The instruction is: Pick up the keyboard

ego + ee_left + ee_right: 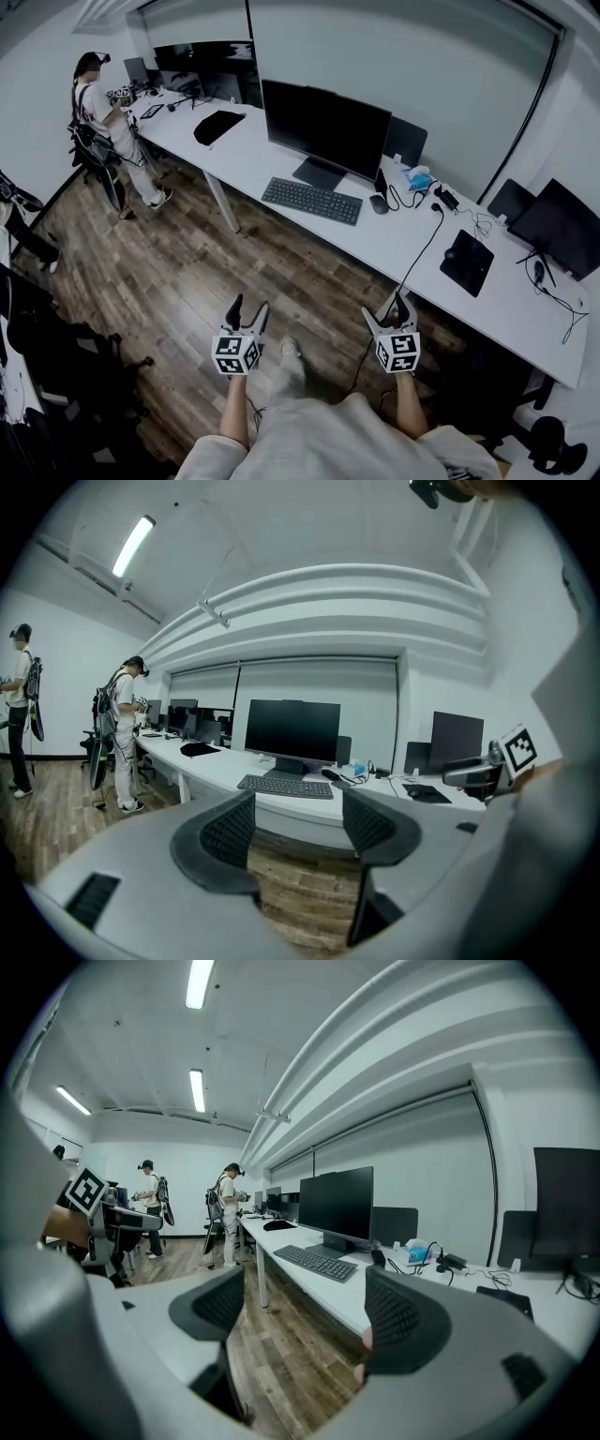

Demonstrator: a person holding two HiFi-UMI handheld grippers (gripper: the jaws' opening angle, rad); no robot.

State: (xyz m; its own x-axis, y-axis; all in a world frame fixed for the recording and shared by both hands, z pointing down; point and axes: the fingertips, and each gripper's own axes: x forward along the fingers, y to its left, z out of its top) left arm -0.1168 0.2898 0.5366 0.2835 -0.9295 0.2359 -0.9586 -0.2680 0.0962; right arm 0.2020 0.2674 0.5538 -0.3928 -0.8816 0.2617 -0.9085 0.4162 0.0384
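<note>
A dark keyboard (pixel 311 200) lies on the long white desk (pixel 281 164) in front of a black monitor (pixel 324 127). It also shows as the keyboard (pixel 285 787) in the left gripper view and the keyboard (pixel 321 1262) in the right gripper view. My left gripper (pixel 247 313) and right gripper (pixel 390 313) hover over the wooden floor, well short of the desk. Both stand open with nothing between their jaws. The left gripper (pixel 295 829) points at the desk front, and the right gripper (pixel 307 1309) points along the desk's edge.
A mouse (pixel 378 203), cables, a blue tissue pack (pixel 418 178) and a black mousepad (pixel 467 262) lie on the desk to the right. A second monitor (pixel 562 225) stands far right. A person (pixel 105 122) stands at the far left desk end. Chairs (pixel 56 366) crowd the lower left.
</note>
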